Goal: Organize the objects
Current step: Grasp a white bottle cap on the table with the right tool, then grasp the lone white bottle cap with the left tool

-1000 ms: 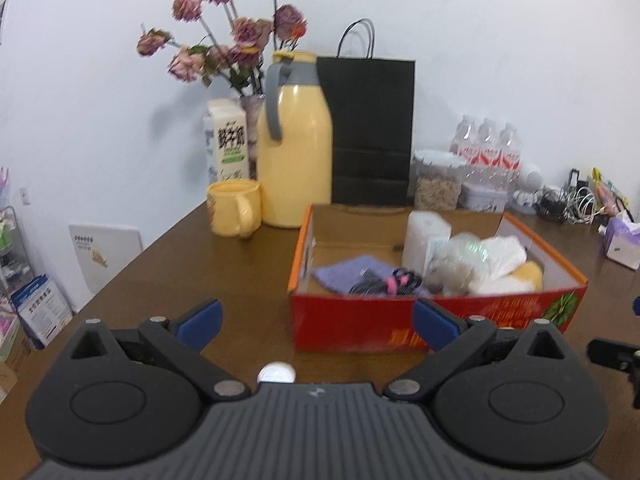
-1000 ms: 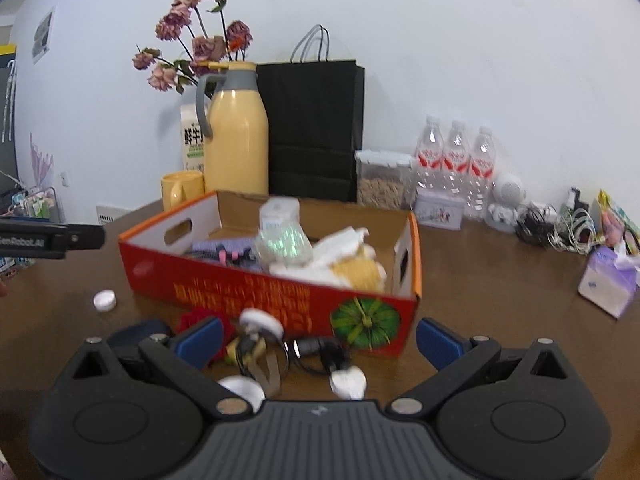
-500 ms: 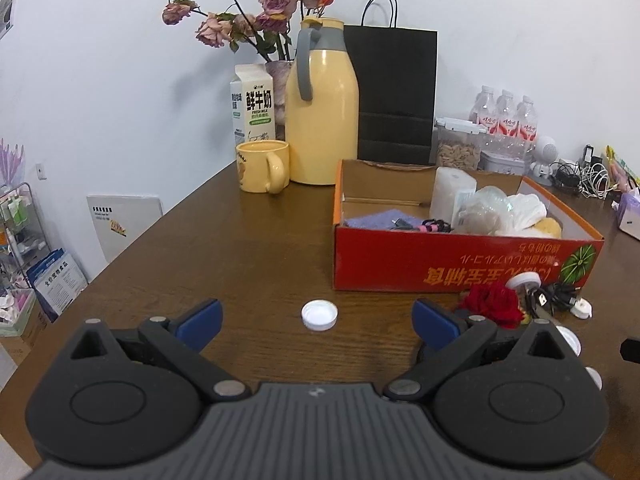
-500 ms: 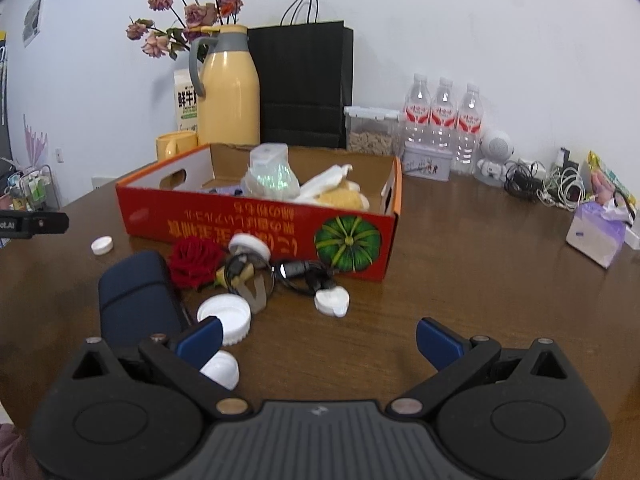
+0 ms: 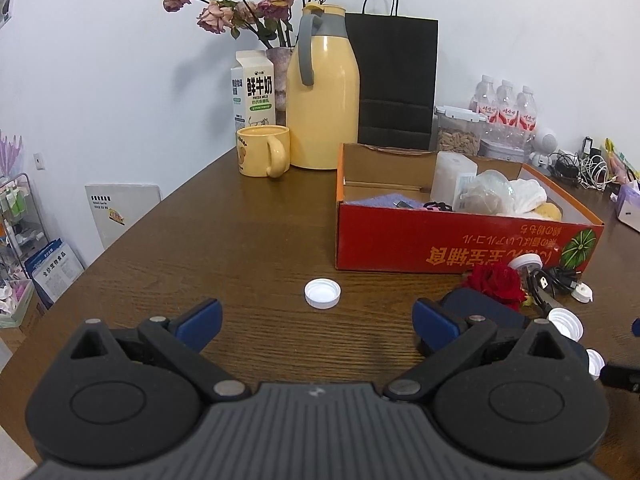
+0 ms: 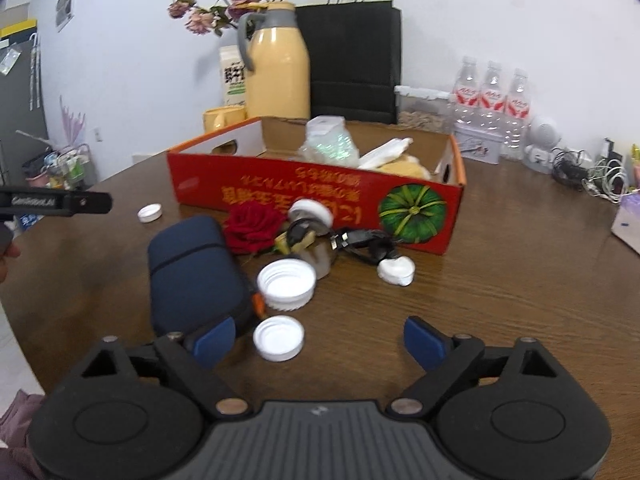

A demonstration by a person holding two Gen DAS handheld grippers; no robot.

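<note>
- Red cardboard box (image 5: pixel 448 240) on the brown table (image 5: pixel 240 232), toward the back edge, open at the top, holding a white roll, a crinkled clear bag, white cloth, something yellow and a purple cloth
- Loose things on the table just in front of the box: red rose (image 6: pixel 254 226), dark blue case (image 6: pixel 196 276), black cable (image 6: pixel 360 242), small jar with a white lid (image 6: pixel 310 216), round white plug (image 6: pixel 396 271)
- Large white cap (image 6: pixel 286 283) just beside the case, smaller white cap (image 6: pixel 278 338) nearer the front edge, third white cap (image 5: pixel 322 293) alone to the left of the pile
- Left gripper (image 5: pixel 316 320) wide apart, nothing between the blue pads, lone cap straight ahead
- Right gripper (image 6: pixel 320 340) wide but just narrowing a little, nothing pinched; smaller cap between the fingers near the left pad (image 6: pixel 212 340), contact unclear
- Along the back edge: yellow jug (image 5: pixel 322 100), yellow mug (image 5: pixel 262 152), milk carton (image 5: pixel 254 90), dried roses (image 5: pixel 256 4), black paper bag (image 5: pixel 394 80), water bottles (image 5: pixel 506 106)
- Tangle of cables (image 6: pixel 592 176) at the far right of the table
</note>
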